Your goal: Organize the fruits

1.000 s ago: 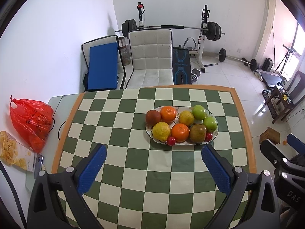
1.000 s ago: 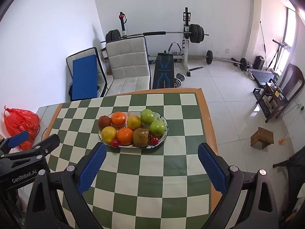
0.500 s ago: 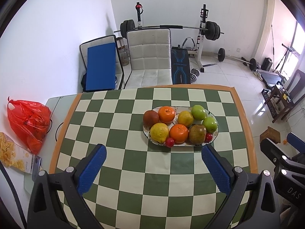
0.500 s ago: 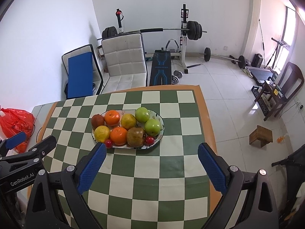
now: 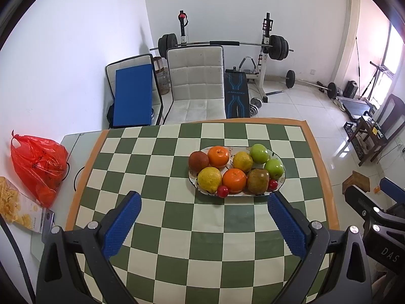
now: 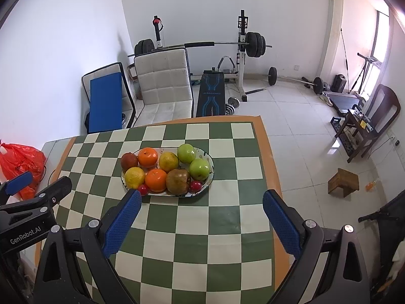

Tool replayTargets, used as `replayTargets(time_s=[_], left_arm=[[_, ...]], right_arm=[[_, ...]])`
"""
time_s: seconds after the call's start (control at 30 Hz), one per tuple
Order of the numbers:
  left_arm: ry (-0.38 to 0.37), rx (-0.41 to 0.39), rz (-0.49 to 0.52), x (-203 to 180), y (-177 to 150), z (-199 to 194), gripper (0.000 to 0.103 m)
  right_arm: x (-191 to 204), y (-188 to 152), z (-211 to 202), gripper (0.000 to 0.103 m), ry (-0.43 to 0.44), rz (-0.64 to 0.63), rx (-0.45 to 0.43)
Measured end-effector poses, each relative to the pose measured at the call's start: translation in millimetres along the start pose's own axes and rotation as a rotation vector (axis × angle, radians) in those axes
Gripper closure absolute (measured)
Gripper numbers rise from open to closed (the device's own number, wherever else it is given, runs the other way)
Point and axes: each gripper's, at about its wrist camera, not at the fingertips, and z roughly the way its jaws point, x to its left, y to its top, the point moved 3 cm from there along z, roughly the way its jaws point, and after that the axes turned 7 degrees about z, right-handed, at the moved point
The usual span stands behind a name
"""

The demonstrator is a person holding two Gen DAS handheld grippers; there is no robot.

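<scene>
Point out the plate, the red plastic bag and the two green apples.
plate (image 6: 209, 159): right wrist view, bare right rim.
red plastic bag (image 5: 38, 162): left wrist view, its middle.
green apples (image 5: 274, 168): left wrist view, the nearer apple's middle.

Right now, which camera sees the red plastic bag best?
The left wrist view: the whole red plastic bag shows beside the table. The right wrist view shows only part of it, cut off by the frame edge and the left gripper.
</scene>
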Motion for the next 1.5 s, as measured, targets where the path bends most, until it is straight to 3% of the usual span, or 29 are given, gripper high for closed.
replayTargets(time_s=[1.5], left_arm=[[0.003, -0.009, -0.001, -1.6, -6.4, -7.1, 0.001]], right_arm=[[2.9, -11.3, -22.8, 0.004, -0.008, 0.007, -0.009]])
